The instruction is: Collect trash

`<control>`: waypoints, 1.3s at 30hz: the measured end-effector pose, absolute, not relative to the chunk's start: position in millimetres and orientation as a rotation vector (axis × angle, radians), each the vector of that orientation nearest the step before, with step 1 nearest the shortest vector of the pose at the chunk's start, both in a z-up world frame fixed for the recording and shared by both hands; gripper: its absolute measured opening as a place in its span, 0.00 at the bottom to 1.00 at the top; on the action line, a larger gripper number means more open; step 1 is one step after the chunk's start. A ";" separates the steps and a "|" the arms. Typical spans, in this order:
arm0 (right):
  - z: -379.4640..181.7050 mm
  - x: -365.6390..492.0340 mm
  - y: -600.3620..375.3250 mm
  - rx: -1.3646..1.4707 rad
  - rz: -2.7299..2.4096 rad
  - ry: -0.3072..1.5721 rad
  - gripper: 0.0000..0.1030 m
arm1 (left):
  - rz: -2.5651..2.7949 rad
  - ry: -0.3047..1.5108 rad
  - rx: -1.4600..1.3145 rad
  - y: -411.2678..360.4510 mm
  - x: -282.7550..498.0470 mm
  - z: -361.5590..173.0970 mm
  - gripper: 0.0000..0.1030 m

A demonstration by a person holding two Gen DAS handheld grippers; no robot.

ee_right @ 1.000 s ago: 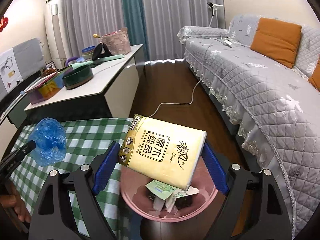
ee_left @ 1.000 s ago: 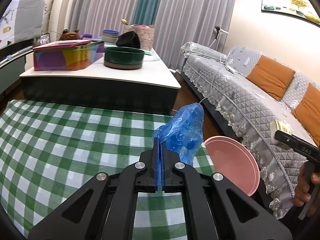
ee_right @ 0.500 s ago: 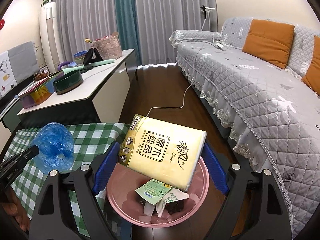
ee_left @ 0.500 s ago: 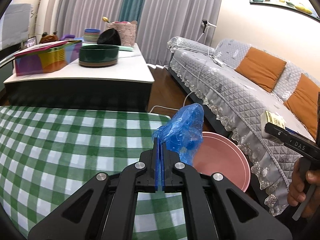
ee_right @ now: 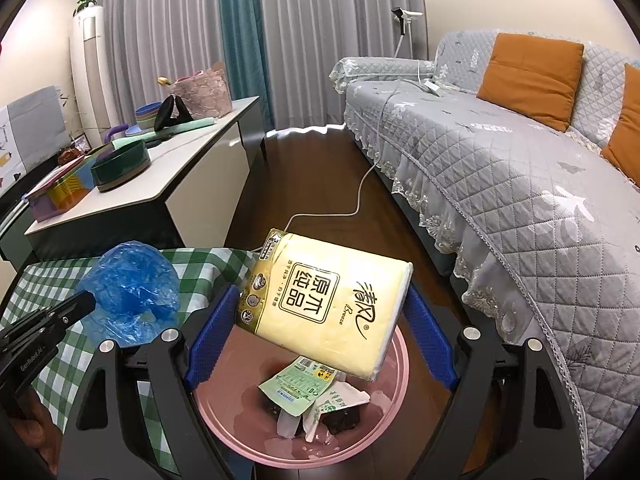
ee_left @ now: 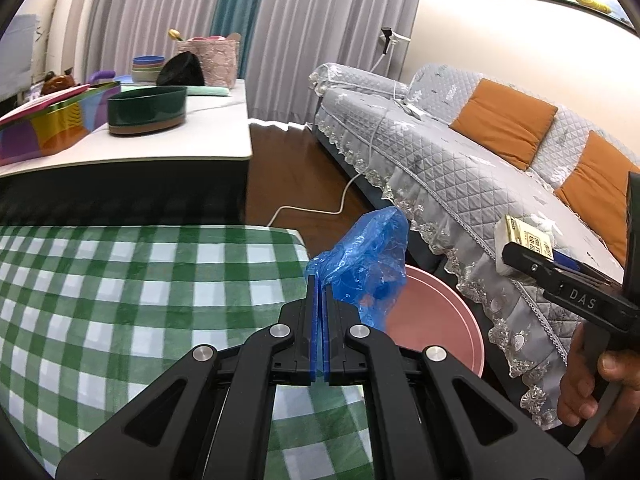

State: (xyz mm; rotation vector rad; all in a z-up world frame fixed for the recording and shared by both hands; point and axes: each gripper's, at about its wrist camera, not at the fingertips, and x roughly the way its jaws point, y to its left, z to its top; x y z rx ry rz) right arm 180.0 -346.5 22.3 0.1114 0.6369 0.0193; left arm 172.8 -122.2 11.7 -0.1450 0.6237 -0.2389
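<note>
Your left gripper (ee_left: 319,280), pressed together, pinches the blue plastic bag (ee_left: 366,262) at frame centre. Your right gripper (ee_right: 320,312) clamps the yellow tissue pack (ee_right: 328,300) above the pink bin (ee_right: 394,412), lower centre.

Blue bag (ee_left: 366,264); yellow tissue pack (ee_right: 326,304); pink bin (ee_right: 240,424); green-white checked cloth (ee_left: 120,300).

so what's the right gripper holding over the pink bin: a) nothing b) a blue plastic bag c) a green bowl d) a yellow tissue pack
d: the right gripper has its blue pads on either side of the yellow tissue pack, held above the pink bin, while the blue plastic bag is pinched in the left gripper.
</note>
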 end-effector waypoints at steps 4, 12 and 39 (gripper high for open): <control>18.7 183.9 -352.3 0.121 0.009 0.640 0.79 | -0.253 0.637 -0.133 -133.1 179.9 6.7 0.01; 10.9 192.3 -355.6 0.117 0.007 0.651 0.79 | -0.294 0.659 -0.106 -157.8 192.3 -4.7 0.01; 15.6 183.7 -350.8 0.138 0.022 0.638 0.84 | -0.333 0.692 0.018 -156.9 153.3 12.6 0.49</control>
